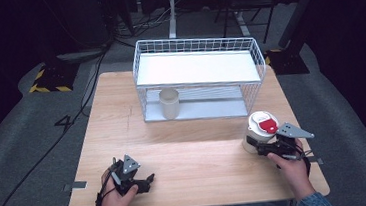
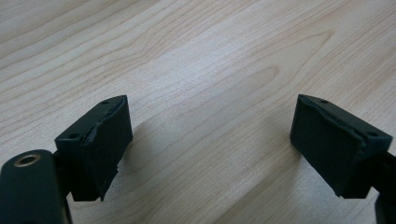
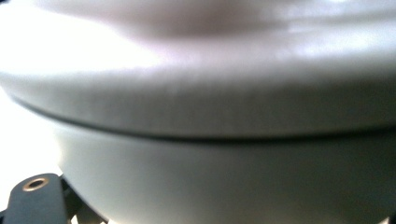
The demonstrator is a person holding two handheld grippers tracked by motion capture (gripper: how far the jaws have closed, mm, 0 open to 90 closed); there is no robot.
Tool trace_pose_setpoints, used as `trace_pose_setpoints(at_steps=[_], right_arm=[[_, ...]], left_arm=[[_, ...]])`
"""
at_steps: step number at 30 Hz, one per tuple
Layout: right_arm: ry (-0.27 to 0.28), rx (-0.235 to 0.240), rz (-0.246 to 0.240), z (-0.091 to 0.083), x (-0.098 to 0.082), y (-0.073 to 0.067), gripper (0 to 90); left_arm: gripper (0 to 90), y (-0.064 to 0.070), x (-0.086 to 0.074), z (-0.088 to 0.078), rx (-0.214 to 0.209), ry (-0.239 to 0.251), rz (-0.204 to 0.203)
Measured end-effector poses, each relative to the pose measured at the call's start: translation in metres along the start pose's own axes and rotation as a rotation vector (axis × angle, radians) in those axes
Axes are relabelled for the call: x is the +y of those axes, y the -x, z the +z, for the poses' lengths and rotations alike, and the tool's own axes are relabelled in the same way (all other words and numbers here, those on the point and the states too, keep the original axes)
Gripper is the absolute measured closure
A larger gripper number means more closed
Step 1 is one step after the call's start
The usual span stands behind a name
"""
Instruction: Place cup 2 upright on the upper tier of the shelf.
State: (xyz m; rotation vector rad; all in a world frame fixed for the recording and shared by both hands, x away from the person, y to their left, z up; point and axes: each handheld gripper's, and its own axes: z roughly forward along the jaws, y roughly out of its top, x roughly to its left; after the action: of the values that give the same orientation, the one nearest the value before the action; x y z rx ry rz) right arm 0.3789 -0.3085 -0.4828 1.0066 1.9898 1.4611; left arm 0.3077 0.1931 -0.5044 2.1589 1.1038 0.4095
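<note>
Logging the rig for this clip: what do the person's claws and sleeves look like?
Both claws are black. The left claw carries a grey three-cornered plate and a black cable looping by the hand; its jaws end in blocky black pads with small screw holes. The right claw has a like plate. Sleeves are blue denim.

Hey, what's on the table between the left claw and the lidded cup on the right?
Nothing: in the high view only bare wood runs from the left claw to the lidded cup at the right claw.
</note>
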Motion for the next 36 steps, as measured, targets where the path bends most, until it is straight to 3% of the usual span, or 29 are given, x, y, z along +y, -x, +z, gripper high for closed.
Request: trace_pose_setpoints(at_steps=[8,19,24,36], right_arm=[[-0.014,-0.011,0.031,-0.003,0.004,0.003,13.2],[-0.027,-0.036,0.020,-0.007,0.014,0.007,13.2],[-0.044,-0.030,0.032,-0.008,0.023,0.004,13.2],[-0.016,-0.020,0.001,-0.013,0.058,-0.002,13.2]], left_arm=[[13.5,0.000,0.000,0.000,0.001,-0.001,0.005],[13.3,-0.001,0.000,0.000,0.000,-0.001,0.005],[9.9,-0.001,0.002,0.002,0.001,-0.008,0.009],[0.3,0.000,0.005,0.006,-0.004,-0.034,0.013]])
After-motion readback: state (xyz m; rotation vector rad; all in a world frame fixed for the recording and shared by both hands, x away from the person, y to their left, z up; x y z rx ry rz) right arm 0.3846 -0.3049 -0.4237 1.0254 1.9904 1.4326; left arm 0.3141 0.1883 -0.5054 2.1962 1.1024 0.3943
